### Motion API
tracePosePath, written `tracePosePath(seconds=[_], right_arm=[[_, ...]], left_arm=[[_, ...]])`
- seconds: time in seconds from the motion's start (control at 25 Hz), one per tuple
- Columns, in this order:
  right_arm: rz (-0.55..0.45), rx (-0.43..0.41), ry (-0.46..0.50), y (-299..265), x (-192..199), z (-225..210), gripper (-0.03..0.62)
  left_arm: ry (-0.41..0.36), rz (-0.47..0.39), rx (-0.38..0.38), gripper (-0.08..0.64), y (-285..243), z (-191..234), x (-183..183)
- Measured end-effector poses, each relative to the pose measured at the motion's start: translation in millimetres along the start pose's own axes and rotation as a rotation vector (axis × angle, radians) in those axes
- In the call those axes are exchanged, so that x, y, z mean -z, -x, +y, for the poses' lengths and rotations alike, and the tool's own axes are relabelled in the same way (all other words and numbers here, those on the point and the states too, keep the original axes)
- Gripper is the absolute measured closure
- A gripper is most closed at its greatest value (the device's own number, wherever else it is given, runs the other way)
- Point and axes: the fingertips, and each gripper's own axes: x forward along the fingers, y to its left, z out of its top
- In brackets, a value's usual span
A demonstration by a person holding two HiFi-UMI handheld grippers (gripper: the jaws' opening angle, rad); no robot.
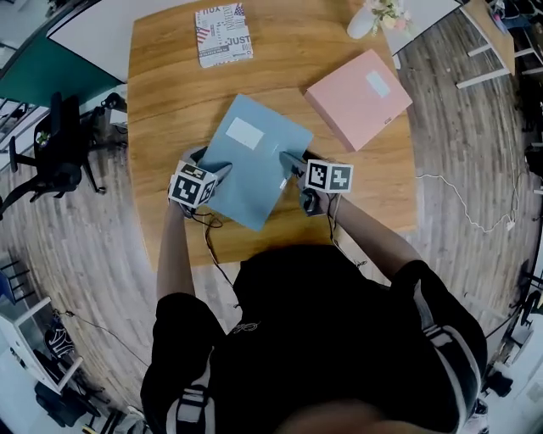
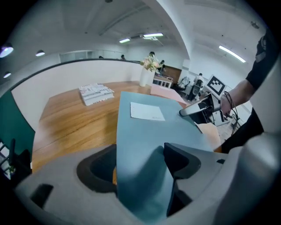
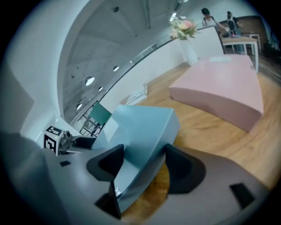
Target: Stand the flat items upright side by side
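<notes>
1. Wood-grain table [image 1: 170, 102], with rounded corners, stood on a plank floor [image 1: 458, 169]; one black office chair [image 1: 59, 144] sat off its left side.
2. Three flat items were on or over the table: one blue box [image 1: 250, 157], one pink box [image 1: 358, 97] and one printed book [image 1: 223, 34].
3. Both boxes were smooth, matte and rectangular, each with one pale label on its top face. The book's cover carried dense lettering and stripes.
4. One white vase [image 1: 363, 21] with pale flowers stood at the far edge, near the pink box.
5. Two grippers were in use, each with a cube of black-and-white square markers.
6. The left gripper [image 1: 212, 165] had its dark padded jaws clamped on the blue box's left edge, the box filling the gap between them in the left gripper view.
7. The right gripper [image 1: 293, 165] gripped the opposite edge, one jaw on the top face and the other under it.
8. The blue box was held between the two grippers near the table's front edge, turned cornerwise to it and tilted. The pink box and the book lay flat, well apart from each other.
</notes>
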Motion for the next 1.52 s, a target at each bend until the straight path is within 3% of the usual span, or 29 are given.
tracePosePath(seconds=[0.4, 0.6, 0.72, 1.16, 1.32, 1.52], right_arm=[[-0.324, -0.112, 0.487, 22, -104, 95, 0.304], [-0.513, -0.142, 0.773, 48, -120, 143, 0.304], [-0.576, -0.168, 0.880, 61, -115, 155, 0.302], [-0.682, -0.198, 0.990, 103, -76, 171, 0.301], [-0.723, -0.218, 0.986, 112, -67, 170, 0.301], [-0.658, -0.232, 0.898, 108, -64, 167, 0.301]], left_arm=[[0.081, -0.400, -0.376, 0.218, 70, 10, -29], [0.135, -0.528, -0.530, 0.219, 88, 9, -27], [0.165, -0.572, -0.580, 0.219, 92, 0, -20], [0.183, -0.607, -0.689, 0.218, 103, -32, 6], [0.163, -0.638, -0.698, 0.216, 104, -39, 7], [0.149, -0.650, -0.667, 0.217, 104, -43, 8]])
